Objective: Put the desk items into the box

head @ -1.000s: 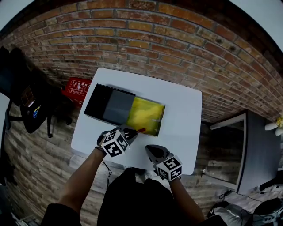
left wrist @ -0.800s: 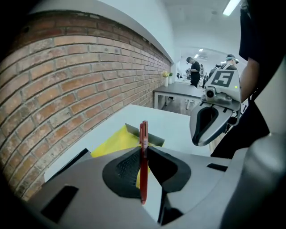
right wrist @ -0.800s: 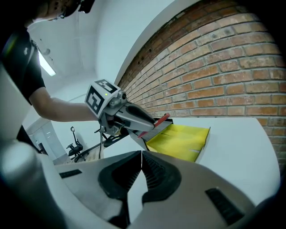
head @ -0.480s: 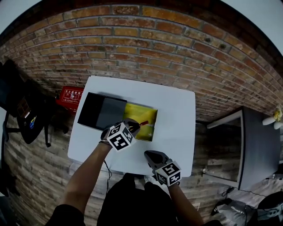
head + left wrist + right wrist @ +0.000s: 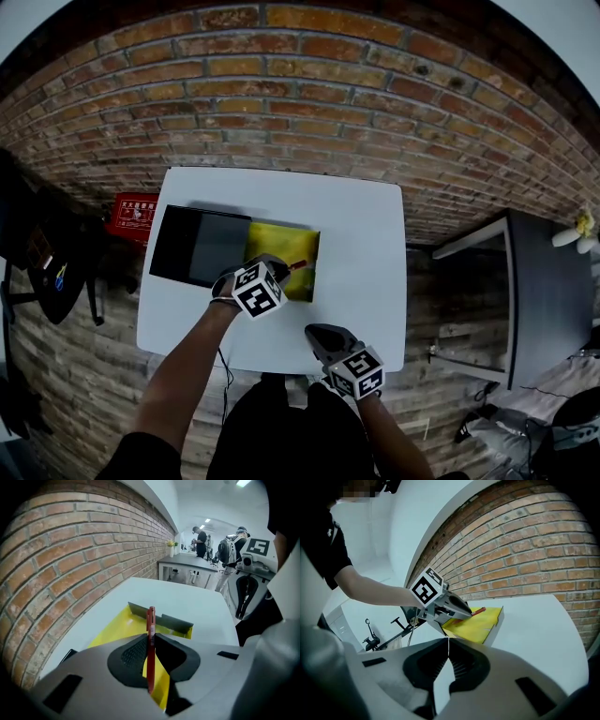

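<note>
One slim red pen (image 5: 150, 617) in ribbed left gripper (image 5: 151, 638) jaws.

Red sign (image 5: 132, 214), at 9 o'clock beside the surface (image 5: 370, 272): white print, too small to read.
Red pen (image 5: 150, 639): small pale label, unreadable.
Left marker cube (image 5: 258, 291), right marker cube (image 5: 357, 372): black-and-white squares, no letters.

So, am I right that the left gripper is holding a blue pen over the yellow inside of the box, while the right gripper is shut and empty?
Not quite: the pen is red, not blue, as the left gripper view shows. The rest stands: the left gripper holds it over the yellow inside of the box, and the right gripper is shut and empty.
</note>
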`<state>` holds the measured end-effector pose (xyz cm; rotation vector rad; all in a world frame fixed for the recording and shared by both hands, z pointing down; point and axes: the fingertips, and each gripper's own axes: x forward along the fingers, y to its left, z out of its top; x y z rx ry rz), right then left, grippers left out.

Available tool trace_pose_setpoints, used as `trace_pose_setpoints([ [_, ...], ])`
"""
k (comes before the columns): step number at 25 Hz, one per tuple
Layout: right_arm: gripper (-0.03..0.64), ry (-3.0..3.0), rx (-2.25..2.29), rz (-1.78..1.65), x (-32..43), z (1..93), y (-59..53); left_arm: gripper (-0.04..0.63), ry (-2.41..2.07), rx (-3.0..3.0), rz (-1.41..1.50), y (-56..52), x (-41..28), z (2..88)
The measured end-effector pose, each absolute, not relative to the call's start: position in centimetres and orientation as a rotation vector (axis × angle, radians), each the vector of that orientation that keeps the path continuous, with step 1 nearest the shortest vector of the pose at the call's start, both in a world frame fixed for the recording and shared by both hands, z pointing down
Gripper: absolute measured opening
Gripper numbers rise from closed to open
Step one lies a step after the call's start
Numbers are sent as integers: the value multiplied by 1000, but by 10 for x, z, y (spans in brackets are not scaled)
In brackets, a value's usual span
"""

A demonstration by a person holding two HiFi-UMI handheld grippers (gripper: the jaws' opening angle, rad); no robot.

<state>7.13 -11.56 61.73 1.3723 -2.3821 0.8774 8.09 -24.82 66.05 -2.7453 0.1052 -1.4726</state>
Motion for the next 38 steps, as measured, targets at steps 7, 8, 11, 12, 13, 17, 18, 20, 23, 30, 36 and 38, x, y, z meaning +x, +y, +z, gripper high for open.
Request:
trace_pose_setpoints([
  [7, 21, -2372, 1374, 893, 74, 622, -114, 58, 25, -2685, -1587, -243, 84, 691],
  [8, 21, -2369, 1376, 896, 75, 622, -114, 58, 19, -2682, -1596, -242, 85, 693],
  [11, 21, -2362, 1389, 901, 80, 622, -113, 58, 9, -2676, -1640, -239, 86, 701],
  [12, 21, -2358, 1393, 905, 82, 623, -112, 58, 3, -2668, -1662, -238, 85, 705],
  [13, 21, -2354, 1396, 910, 84, 623, -111, 58, -3, -2656, -1685, -237, 84, 709],
  [17, 22, -2341, 1410, 921, 90, 625, -108, 58, -24, -2613, -1750, -235, 80, 721],
  [18, 22, -2338, 1413, 923, 92, 626, -108, 58, -28, -2605, -1759, -234, 79, 724],
  [20, 21, -2333, 1417, 926, 94, 628, -106, 58, -36, -2593, -1777, -232, 78, 728],
  [23, 21, -2333, 1422, 935, 95, 630, -105, 58, -36, -2582, -1794, -231, 76, 731],
  [30, 21, -2335, 1425, 932, 97, 631, -104, 60, -20, -2572, -1796, -231, 76, 733],
  [36, 21, -2338, 1421, 935, 97, 631, -101, 61, 12, -2587, -1781, -233, 75, 732],
  [38, 21, -2340, 1418, 932, 98, 631, -101, 80, 27, -2598, -1777, -234, 74, 730],
])
